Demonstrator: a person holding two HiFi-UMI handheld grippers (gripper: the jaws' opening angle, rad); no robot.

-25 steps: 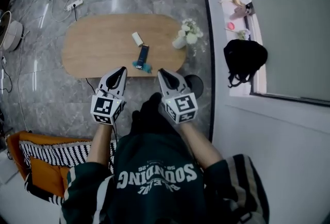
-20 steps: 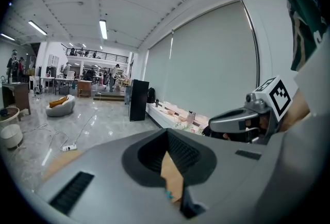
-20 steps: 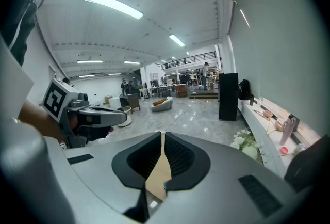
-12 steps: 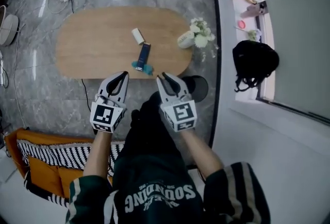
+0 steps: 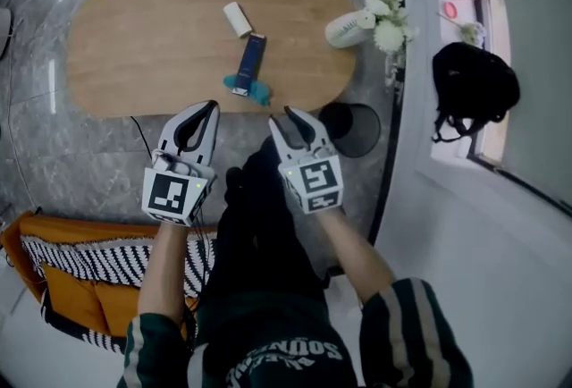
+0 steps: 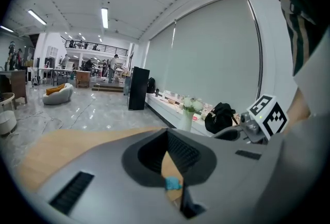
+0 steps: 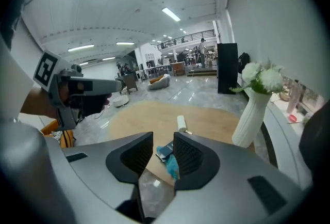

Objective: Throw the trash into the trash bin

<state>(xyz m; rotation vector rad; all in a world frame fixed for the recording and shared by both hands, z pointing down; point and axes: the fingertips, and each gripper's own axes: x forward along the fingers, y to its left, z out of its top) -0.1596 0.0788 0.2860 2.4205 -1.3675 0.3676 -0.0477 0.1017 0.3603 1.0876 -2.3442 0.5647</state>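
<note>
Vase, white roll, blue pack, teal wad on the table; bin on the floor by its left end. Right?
Wrong end. The head view shows the bin on the floor by the table's right end, near the vase. The rest holds.

Oval wooden table (image 5: 152, 46) stands on grey marble floor (image 5: 89, 163).

On the tabletop:
- Small white roll (image 5: 237, 19), near centre.
- Dark blue flat packet (image 5: 251, 63), just beside the roll on the near side.
- Teal crumpled scrap (image 5: 258, 92), at the packet's near end, by the table edge.
- White vase of white flowers (image 5: 344, 29), upright at the right end.

On the floor: round black trash bin (image 5: 351, 129), just beside the table's near right end.
</note>
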